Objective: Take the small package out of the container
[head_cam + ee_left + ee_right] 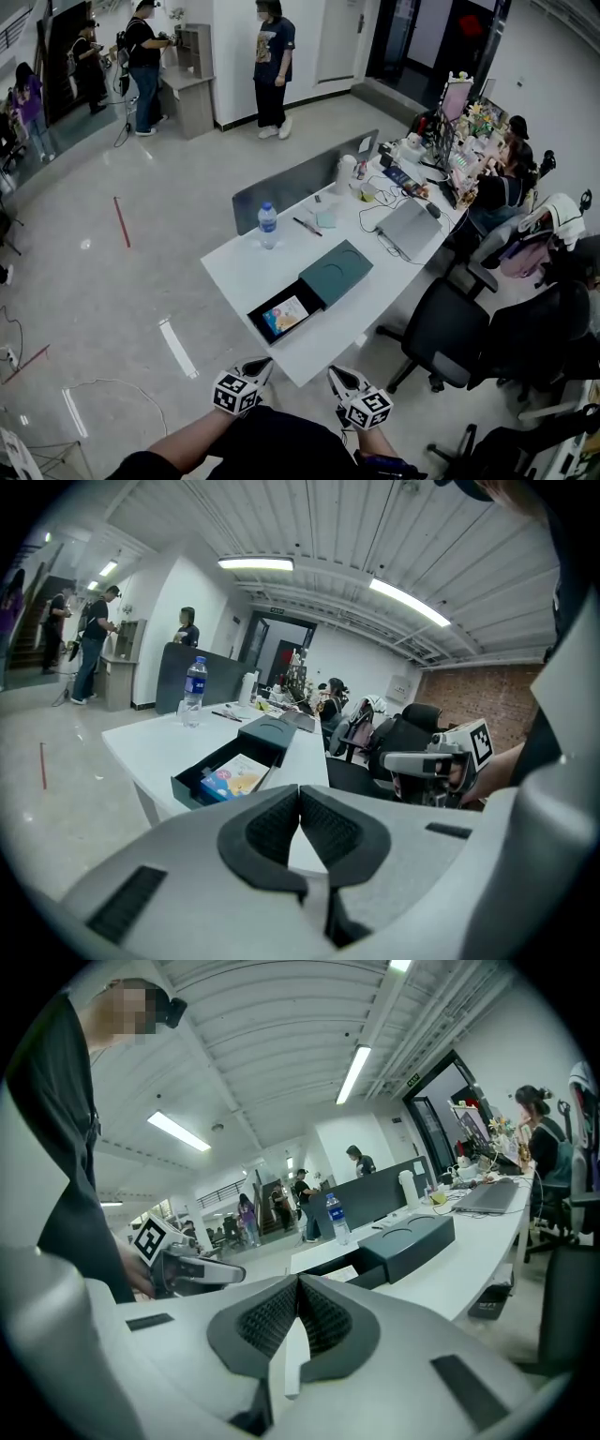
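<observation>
Head view: the small package [285, 315] lies flat in the open near-left end of the dark container [330, 275] on the white table [234, 272]. Its long axis runs near-left to far-right, as the box does. The left gripper [261, 367] and right gripper [336, 375] hover short of the table's near edge.

Left gripper view: the jaws are pressed together (nothing between), with the package face-up ahead.

Right gripper view: the jaw tips meet, empty.

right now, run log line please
left gripper shut, empty | right gripper shut, empty | small colourful package inside dark green box
</observation>
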`<state>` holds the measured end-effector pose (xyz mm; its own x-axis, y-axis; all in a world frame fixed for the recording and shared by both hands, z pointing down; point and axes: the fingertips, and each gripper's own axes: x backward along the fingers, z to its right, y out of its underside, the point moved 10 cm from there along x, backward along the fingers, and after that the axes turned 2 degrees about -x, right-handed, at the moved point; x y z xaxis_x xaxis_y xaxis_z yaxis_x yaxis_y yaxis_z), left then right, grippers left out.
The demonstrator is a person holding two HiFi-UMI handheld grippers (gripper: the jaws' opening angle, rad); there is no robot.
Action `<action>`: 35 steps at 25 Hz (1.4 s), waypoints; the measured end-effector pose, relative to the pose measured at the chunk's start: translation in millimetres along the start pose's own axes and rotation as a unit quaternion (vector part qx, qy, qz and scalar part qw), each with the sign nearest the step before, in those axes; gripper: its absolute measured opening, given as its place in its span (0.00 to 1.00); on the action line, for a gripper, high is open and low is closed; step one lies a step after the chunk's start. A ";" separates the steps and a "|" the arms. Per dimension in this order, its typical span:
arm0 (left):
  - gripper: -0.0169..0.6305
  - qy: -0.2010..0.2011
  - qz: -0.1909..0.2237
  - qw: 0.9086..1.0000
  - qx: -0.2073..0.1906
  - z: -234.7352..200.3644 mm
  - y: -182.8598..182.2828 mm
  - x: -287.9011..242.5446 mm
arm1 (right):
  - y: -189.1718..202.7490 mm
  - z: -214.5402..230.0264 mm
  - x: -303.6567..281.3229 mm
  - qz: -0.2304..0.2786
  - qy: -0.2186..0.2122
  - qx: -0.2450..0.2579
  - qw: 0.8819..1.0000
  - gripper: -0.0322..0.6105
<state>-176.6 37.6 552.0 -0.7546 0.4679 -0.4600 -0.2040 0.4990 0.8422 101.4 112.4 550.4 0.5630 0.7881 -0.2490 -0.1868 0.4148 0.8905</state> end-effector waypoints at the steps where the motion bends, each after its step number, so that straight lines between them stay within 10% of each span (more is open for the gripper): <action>1: 0.04 0.004 -0.001 1.000 -0.001 -5.5 -2.8 -1.9 | -2.3 -0.3 -3.2 0.001 0.006 0.000 1.000 0.09; 16: 0.04 0.048 -0.005 0.999 -0.023 -80.1 -34.7 -16.9 | -22.1 -8.2 -49.8 0.022 0.071 0.001 0.997 0.09; 35: 0.04 0.056 -0.062 0.996 -0.014 -88.2 -46.7 -52.3 | -33.5 36.2 -85.4 0.004 0.038 -0.026 0.999 0.09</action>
<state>-182.6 -74.4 561.5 -0.7875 0.3187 -0.5276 -0.3155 0.5269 0.7892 88.7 14.8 555.6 0.4984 0.8230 -0.2725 -0.2344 0.4306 0.8716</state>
